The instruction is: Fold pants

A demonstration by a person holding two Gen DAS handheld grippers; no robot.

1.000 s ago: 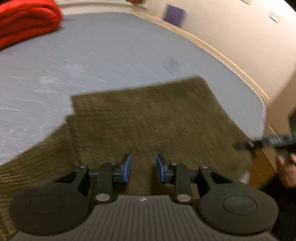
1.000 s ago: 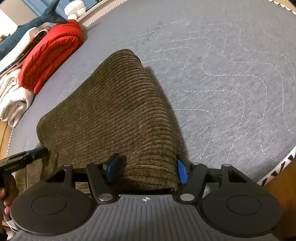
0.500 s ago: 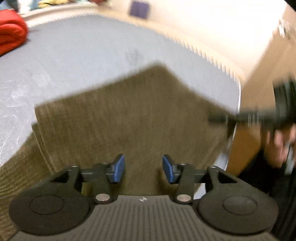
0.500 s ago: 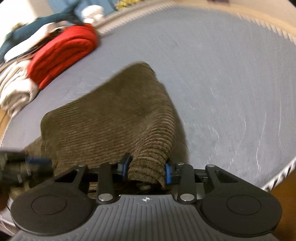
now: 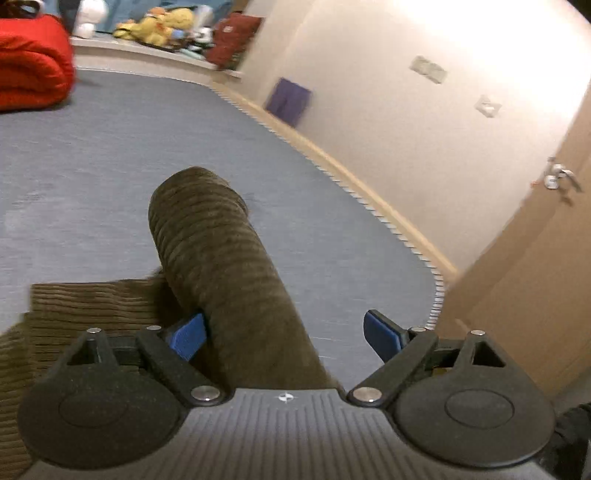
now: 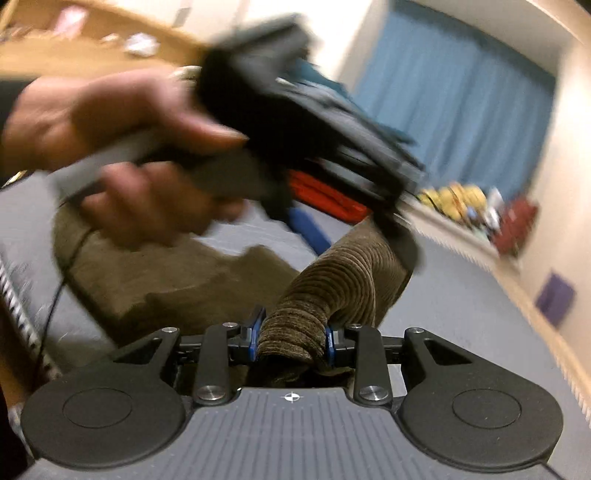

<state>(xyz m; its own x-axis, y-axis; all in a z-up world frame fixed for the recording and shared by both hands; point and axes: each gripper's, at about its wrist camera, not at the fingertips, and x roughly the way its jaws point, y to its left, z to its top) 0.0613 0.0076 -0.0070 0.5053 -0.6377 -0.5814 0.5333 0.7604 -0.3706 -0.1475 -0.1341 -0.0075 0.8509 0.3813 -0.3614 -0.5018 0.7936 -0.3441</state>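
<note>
The olive-brown corduroy pants (image 5: 221,266) lie on a grey-blue mattress (image 5: 110,147). In the left wrist view a raised, rolled fold of the pants runs between the wide-open blue pads; my left gripper (image 5: 284,332) is open, its left pad (image 5: 186,334) touching the cloth. In the right wrist view my right gripper (image 6: 293,341) is shut on a bunched edge of the pants (image 6: 347,280), lifted off the bed. The other hand-held gripper (image 6: 295,122), blurred, is just above the lifted fold.
A folded red blanket (image 5: 29,74) lies at the bed's far left. Stuffed toys (image 5: 155,26) sit on a ledge behind. The bed's edge (image 5: 369,199) runs along a wall; a wooden door (image 5: 535,258) stands at right. Blue curtains (image 6: 461,92) hang behind.
My right gripper has lifted and swung its pinched edge of the pants across. The flat folded layer has become a raised roll. My left gripper opened wider around it.
</note>
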